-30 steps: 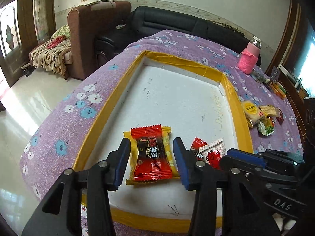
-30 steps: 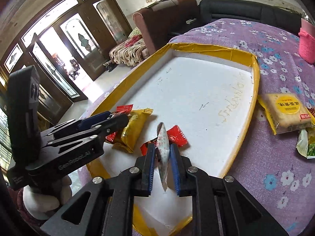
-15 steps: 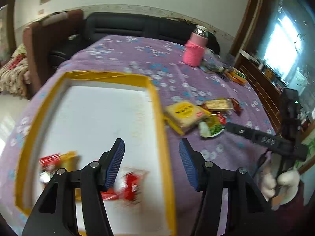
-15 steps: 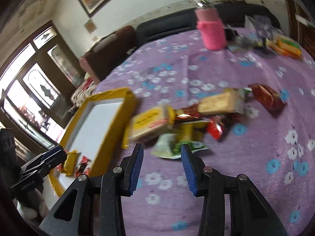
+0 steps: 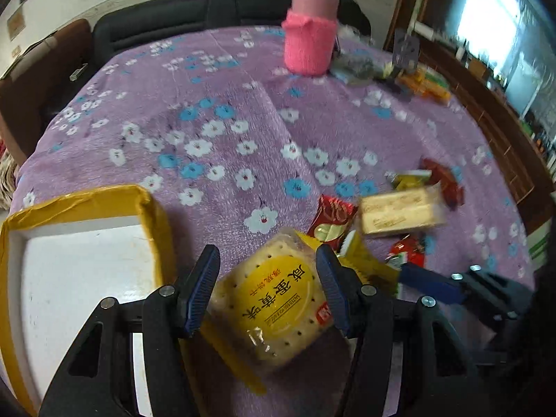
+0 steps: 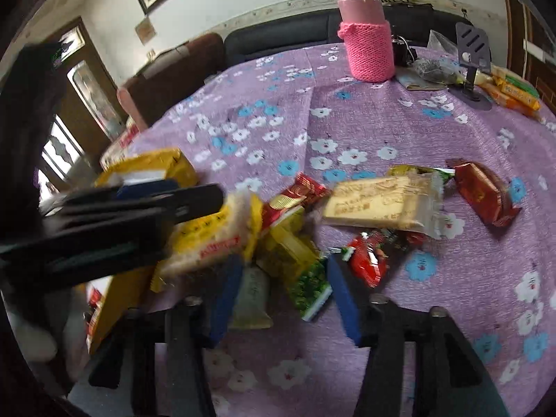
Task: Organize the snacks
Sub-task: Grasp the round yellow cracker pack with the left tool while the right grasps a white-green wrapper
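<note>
My left gripper (image 5: 266, 288) is open, its jaws on either side of a yellow cracker packet (image 5: 274, 299) on the purple cloth, not closed on it. The yellow-rimmed white tray (image 5: 153, 215) lies to its left. My right gripper (image 6: 283, 292) is open over a green and yellow snack packet (image 6: 299, 264). Around it lie a beige biscuit bar (image 6: 378, 201), a small red packet (image 6: 366, 257), a dark red packet (image 6: 484, 191) and the cracker packet (image 6: 212, 236). The left gripper's body (image 6: 114, 222) shows at the left of the right wrist view.
A pink-sleeved flask (image 6: 366, 34) stands at the table's far side, with a black stand (image 6: 472, 55) and orange packets (image 6: 510, 90) to its right. A dark sofa (image 5: 194, 17) lies behind the table. The flowered purple cloth (image 5: 215, 121) covers the table.
Both grippers left the tray and swung right to the snack pile. The right gripper let go of the small packet in the tray and opened. The left gripper now straddles the cracker packet.
</note>
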A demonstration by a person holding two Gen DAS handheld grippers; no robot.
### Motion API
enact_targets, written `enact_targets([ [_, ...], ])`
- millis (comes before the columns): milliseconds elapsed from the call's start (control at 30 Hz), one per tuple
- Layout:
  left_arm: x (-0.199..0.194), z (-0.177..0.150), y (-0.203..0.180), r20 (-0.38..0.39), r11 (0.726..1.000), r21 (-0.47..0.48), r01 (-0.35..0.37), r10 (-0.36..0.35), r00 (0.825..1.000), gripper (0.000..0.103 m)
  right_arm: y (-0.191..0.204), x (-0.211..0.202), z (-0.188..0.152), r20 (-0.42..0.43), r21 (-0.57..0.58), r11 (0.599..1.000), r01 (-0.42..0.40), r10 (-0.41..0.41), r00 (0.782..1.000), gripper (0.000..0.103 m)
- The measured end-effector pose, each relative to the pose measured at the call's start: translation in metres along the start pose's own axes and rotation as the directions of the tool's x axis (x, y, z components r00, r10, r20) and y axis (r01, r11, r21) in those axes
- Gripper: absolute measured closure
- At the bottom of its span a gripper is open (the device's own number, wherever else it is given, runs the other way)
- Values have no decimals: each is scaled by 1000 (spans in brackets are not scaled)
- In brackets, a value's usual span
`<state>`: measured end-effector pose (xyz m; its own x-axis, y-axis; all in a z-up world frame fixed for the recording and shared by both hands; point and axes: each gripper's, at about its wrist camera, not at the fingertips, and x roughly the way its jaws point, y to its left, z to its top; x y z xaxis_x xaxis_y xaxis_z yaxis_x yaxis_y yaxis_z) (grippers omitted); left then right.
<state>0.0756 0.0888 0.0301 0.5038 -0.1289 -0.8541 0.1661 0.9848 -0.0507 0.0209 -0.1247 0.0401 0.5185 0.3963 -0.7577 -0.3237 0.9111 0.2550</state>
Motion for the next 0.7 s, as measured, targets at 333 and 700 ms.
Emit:
enact_targets([
  [333, 2, -24, -24, -169, 996, 46, 78, -69, 983, 41, -42, -14, -9, -38, 81, 996, -34, 38, 999, 85],
  [700, -34, -51, -36, -126, 958, 247, 150, -121, 985, 39, -28, -38, -24, -15, -60, 997, -55, 55, 998, 48],
])
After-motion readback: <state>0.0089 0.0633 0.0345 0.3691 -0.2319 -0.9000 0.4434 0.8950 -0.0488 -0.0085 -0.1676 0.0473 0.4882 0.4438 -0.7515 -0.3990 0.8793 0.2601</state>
